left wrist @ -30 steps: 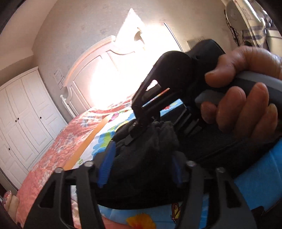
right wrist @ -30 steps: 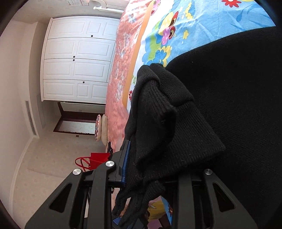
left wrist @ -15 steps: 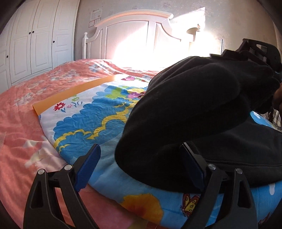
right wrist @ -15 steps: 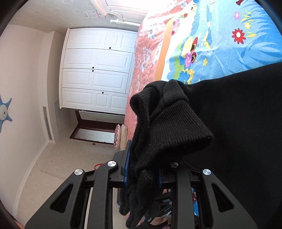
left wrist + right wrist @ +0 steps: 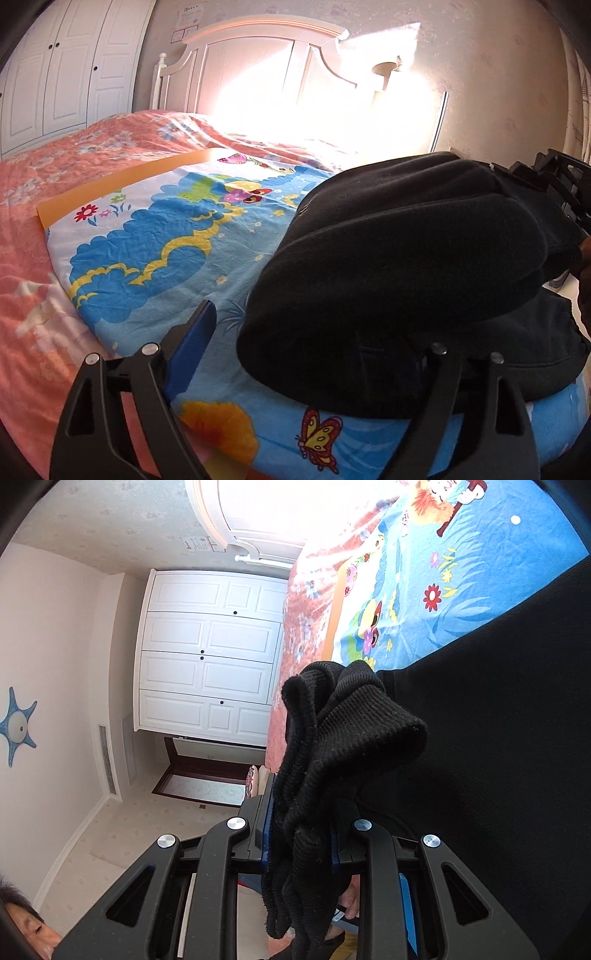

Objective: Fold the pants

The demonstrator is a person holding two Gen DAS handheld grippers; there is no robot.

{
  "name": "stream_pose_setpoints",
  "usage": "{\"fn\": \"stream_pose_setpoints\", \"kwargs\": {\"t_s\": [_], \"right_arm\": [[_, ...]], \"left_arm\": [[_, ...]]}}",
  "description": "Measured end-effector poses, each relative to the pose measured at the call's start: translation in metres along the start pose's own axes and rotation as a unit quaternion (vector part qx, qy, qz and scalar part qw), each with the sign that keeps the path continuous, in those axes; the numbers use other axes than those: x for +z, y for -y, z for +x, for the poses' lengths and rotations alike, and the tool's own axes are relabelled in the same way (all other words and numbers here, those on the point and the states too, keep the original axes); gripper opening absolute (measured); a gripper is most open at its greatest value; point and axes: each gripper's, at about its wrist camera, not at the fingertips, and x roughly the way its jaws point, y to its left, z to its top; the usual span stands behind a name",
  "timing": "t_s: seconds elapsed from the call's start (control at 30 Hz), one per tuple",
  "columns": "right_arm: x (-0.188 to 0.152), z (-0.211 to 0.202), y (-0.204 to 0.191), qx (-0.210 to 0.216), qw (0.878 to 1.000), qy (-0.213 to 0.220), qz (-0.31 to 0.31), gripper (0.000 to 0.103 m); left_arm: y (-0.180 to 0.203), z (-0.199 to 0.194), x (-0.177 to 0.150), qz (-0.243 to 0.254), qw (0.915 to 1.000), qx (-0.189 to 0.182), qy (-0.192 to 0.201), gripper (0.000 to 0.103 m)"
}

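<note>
Now the black pants point(image 5: 399, 280) lie doubled over on the cartoon-print sheet point(image 5: 155, 243) spread across the bed point(image 5: 33, 177). Left gripper point(image 5: 306, 339) stands with jaws spread wide, the folded edge between its blue pads, not pinched. Right gripper point(image 5: 301, 830) has its jaws clenched on a bunched ribbed end of the pants.

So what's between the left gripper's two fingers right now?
In the left wrist view, the open left gripper has the edge of the black pants and a strip of the blue cartoon sheet between its fingers.
</note>
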Motion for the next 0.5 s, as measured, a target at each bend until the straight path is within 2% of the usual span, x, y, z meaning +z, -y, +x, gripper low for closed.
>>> {"fn": "stream_pose_setpoints", "kwargs": {"t_s": [0.07,0.13,0.17,0.2,0.27,0.33,0.37,0.4,0.43,0.47,0.5], "right_arm": [[-0.002,-0.016,-0.002,-0.004,1.0,0.01,-0.006,0.024],[-0.003,-0.029,0.004,-0.012,1.0,0.021,-0.003,0.024],[-0.004,-0.034,0.007,-0.019,0.999,0.026,-0.001,0.024],[-0.005,-0.04,0.011,-0.025,0.999,0.03,0.001,0.024],[-0.008,-0.051,0.02,-0.035,0.999,0.038,0.005,0.024],[-0.012,-0.064,0.03,-0.042,0.998,0.046,0.009,0.024],[-0.013,-0.07,0.032,-0.045,0.998,0.051,0.01,0.024],[-0.015,-0.077,0.033,-0.05,0.997,0.055,0.01,0.024],[-0.017,-0.084,0.037,-0.055,0.997,0.061,0.011,0.024],[-0.02,-0.089,0.042,-0.059,0.996,0.066,0.016,0.024],[-0.023,-0.092,0.046,-0.065,0.995,0.069,0.018,0.024]], "left_arm": [[0.001,0.01,-0.005,-0.001,0.9997,0.01,-0.02,0.074],[0.001,0.014,-0.008,-0.009,0.9994,-0.009,-0.032,0.055],[0.004,0.015,-0.01,0.002,0.9994,-0.006,-0.034,0.037],[0.008,0.015,-0.01,0.017,0.9993,0.003,-0.033,0.029],[0.018,0.012,-0.012,0.041,0.9987,0.009,-0.029,0.022],[0.029,0.01,-0.015,0.07,0.9972,0.02,-0.021,0.022],[0.034,0.008,-0.016,0.083,0.9962,0.02,-0.016,0.028],[0.039,0.007,-0.017,0.095,0.9952,0.019,-0.013,0.046],[0.043,0.007,-0.018,0.107,0.994,0.022,-0.007,0.05],[0.048,0.006,-0.019,0.122,0.9921,0.029,-0.003,0.046],[0.052,0.008,-0.02,0.137,0.9898,0.037,-0.002,0.035]]}}
